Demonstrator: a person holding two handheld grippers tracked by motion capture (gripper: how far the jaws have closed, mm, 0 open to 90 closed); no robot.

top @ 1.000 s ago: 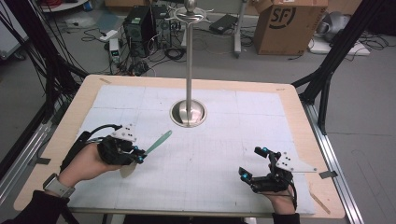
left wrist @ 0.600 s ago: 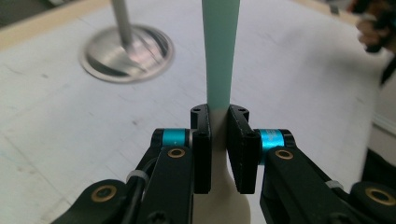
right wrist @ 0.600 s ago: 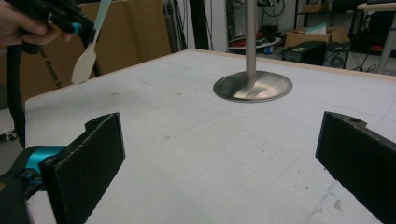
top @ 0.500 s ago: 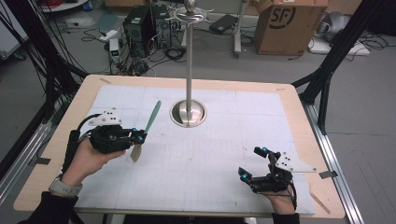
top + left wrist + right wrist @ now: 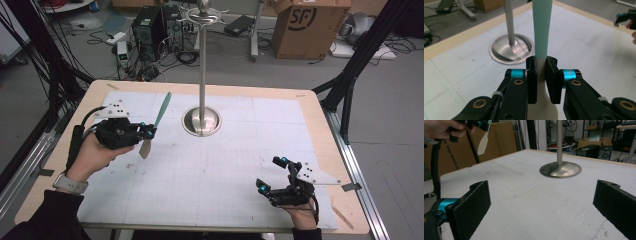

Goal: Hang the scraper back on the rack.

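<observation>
A spatula (image 5: 159, 116) with a teal handle and a cream blade is held up off the table at the left, handle pointing up and away. My left gripper (image 5: 148, 131) is shut on it where the handle meets the blade (image 5: 541, 62). The cream blade (image 5: 483, 142) hangs below the jaws. A tall metal stand (image 5: 202, 65) rises from a round shiny base (image 5: 201, 121) at the table's middle back, just right of the spatula. My right gripper (image 5: 272, 175) rests low at the front right, its jaws wide open with nothing between them (image 5: 541, 202).
A white gridded mat (image 5: 235, 150) covers the wooden table (image 5: 320, 125). Beyond the far edge are a cardboard box (image 5: 307, 22), computer gear and cables on the floor. Black frame legs stand at both sides.
My left gripper has lifted and moved toward the back with the spatula, turning it from slanted low to nearly upright beside the stand. The right gripper has stayed put.
</observation>
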